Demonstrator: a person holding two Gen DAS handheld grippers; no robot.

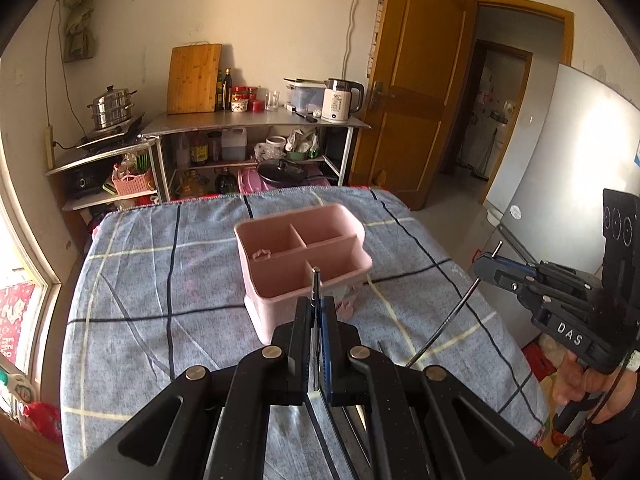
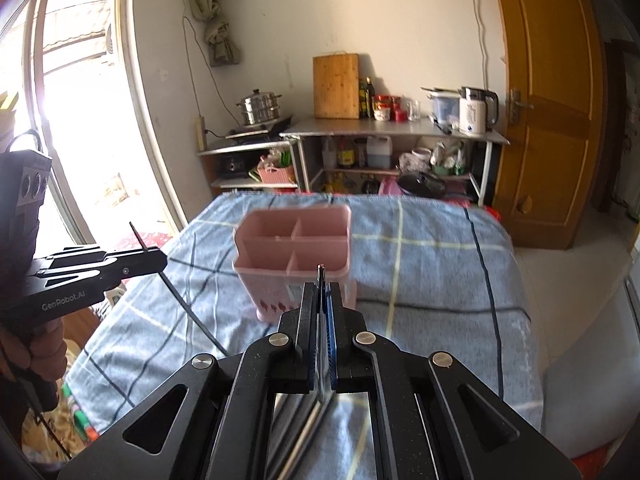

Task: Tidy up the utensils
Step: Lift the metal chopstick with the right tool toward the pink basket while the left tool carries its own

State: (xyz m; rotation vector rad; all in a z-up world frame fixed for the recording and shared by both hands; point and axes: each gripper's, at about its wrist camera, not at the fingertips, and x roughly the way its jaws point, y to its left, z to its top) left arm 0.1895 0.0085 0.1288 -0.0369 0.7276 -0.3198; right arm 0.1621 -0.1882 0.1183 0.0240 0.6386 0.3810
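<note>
A pink utensil holder [image 1: 300, 256] with several compartments stands on the blue plaid cloth of the table [image 1: 160, 280]; it also shows in the right wrist view [image 2: 294, 248]. My left gripper [image 1: 318, 308] is shut on a thin metal utensil handle [image 1: 316, 280], held just in front of the holder. My right gripper [image 2: 322, 294] is shut on another thin metal utensil [image 2: 321, 274], also just before the holder. The right gripper shows in the left wrist view [image 1: 486, 266] with its utensil's long shaft [image 1: 444, 324] hanging down. The left gripper shows in the right wrist view [image 2: 158, 258].
A metal shelf unit [image 1: 256, 124] with a cutting board, bottles, kettle and pots stands behind the table. A wooden door [image 1: 416, 92] is at the back right, a fridge [image 1: 560, 152] at the right, a window [image 2: 80, 100] at the left.
</note>
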